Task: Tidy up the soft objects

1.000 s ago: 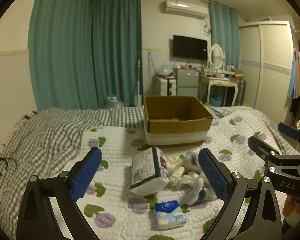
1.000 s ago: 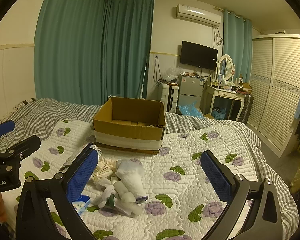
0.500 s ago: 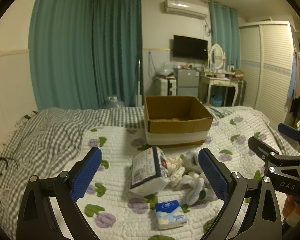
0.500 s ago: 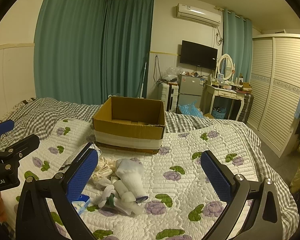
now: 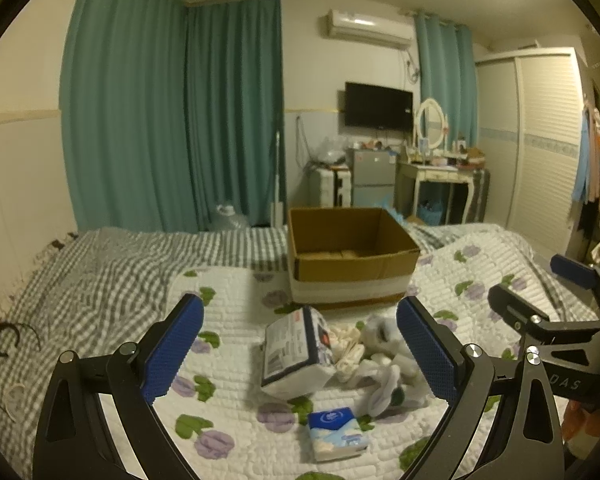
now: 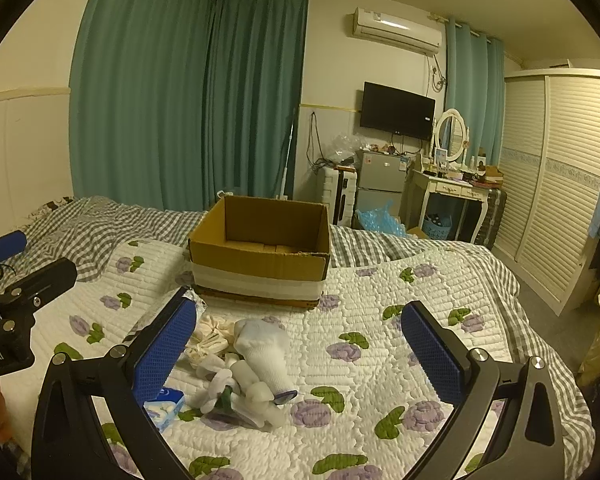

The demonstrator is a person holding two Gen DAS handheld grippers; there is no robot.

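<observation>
Soft objects: socks (image 6: 262, 350), tissue packs (image 5: 294, 354) lying just before cardboard box (image 5: 350, 256), unmoved since earlier; both claws (image 5: 298, 344) (image 6: 300, 340) hovering wide, empty; sorting not yet starting.

Brown box (image 6: 260, 258), white socks (image 6: 264, 350), purple-flowered quilt (image 6: 380, 320).

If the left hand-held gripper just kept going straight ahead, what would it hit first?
Probably the large tissue pack lying on the quilt, roughly centred between the open left hand-held gripper; the cardboard box sits farther behind. Depth is uncertain.
</observation>
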